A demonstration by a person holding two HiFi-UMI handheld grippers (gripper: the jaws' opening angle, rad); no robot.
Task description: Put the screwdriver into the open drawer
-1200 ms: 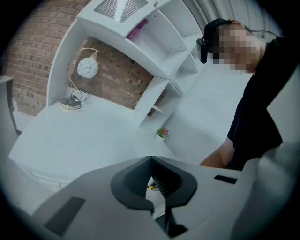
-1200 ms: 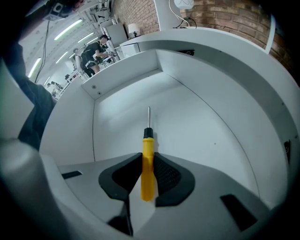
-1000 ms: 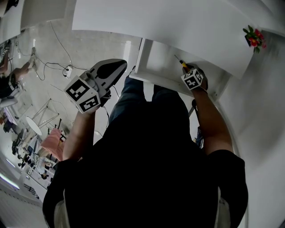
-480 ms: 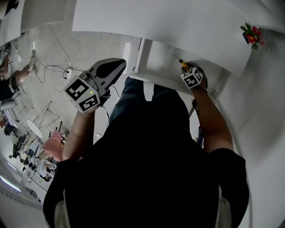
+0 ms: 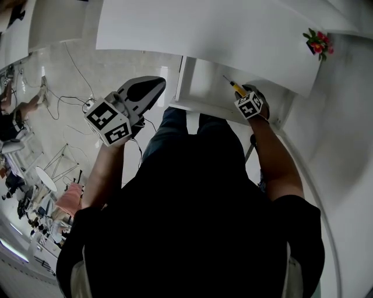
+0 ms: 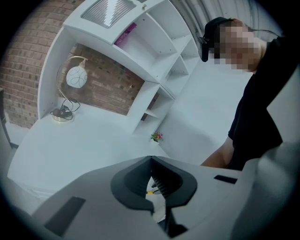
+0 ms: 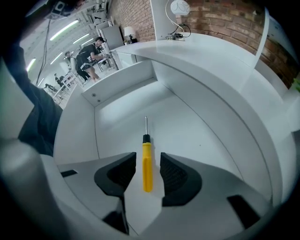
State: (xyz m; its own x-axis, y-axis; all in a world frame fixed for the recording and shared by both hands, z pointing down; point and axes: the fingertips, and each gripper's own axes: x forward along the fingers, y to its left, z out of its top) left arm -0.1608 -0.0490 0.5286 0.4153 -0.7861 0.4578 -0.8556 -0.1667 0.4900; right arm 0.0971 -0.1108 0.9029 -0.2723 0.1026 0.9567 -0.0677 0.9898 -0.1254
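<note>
The screwdriver lay on the drawer floor between the fingers of the right gripper, which stood narrowly apart, clear of its handle. The left gripper, well left of them, was closed, empty.

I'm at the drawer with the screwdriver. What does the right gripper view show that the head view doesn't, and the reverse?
Right gripper view only: the right gripper has its jaws apart, with a gap on each side of the screwdriver handle, and a lamp stands beyond.
Head view only: the left gripper is held over the floor, left of the drawer, and flowers sit on the desk.
Both: the screwdriver inside the open drawer.
</note>
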